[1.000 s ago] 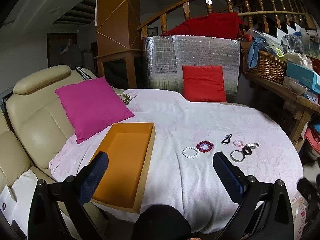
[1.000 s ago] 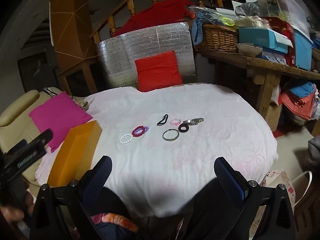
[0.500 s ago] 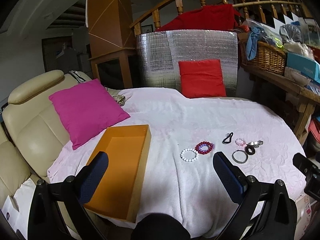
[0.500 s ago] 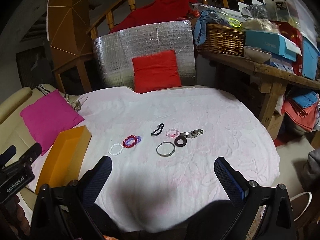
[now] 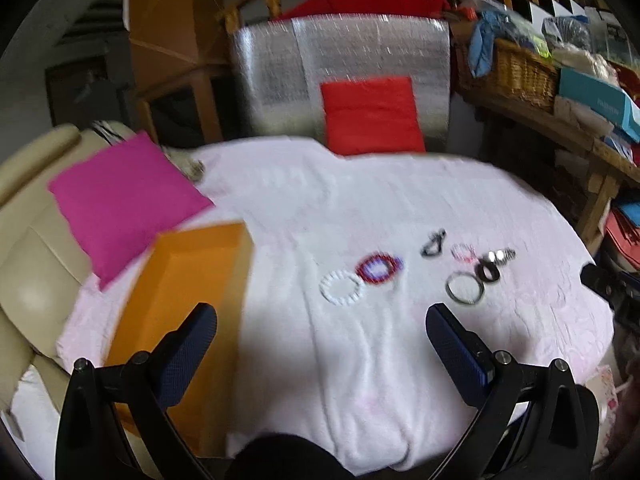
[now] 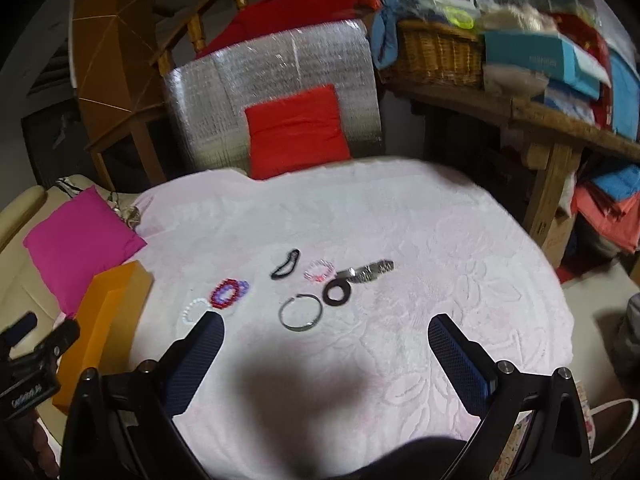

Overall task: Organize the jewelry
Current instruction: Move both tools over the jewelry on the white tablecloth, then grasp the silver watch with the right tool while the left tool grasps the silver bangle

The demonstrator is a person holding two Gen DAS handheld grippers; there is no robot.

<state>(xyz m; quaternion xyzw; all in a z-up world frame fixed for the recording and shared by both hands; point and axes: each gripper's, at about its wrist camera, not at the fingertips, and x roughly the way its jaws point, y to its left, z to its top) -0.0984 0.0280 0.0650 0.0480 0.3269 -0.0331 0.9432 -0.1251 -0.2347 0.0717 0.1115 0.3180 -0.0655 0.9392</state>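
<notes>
Several pieces of jewelry lie on a white cloth: a white bead bracelet (image 5: 341, 288) (image 6: 195, 309), a red and purple bead bracelet (image 5: 378, 267) (image 6: 229, 291), a black loop (image 5: 433, 243) (image 6: 285, 264), a pink bracelet (image 5: 463, 252) (image 6: 319, 270), a silver bangle (image 5: 465, 293) (image 6: 301, 312), a black ring (image 5: 489, 271) (image 6: 337, 291) and a metal watch band (image 6: 370, 270). An open orange box (image 5: 188, 304) (image 6: 106, 320) sits at the left. My left gripper (image 5: 320, 340) and right gripper (image 6: 324, 348) are both open and empty, short of the jewelry.
A pink cushion (image 5: 120, 200) lies on a cream sofa (image 5: 24, 272) at the left. A red cushion (image 5: 370, 116) leans on a silver panel behind the cloth. A wooden shelf (image 6: 560, 120) with a wicker basket (image 6: 440, 54) stands at the right.
Both grippers have moved forward and down toward the jewelry, which now looks larger and nearer. Both stay open. Nothing on the cloth has moved.
</notes>
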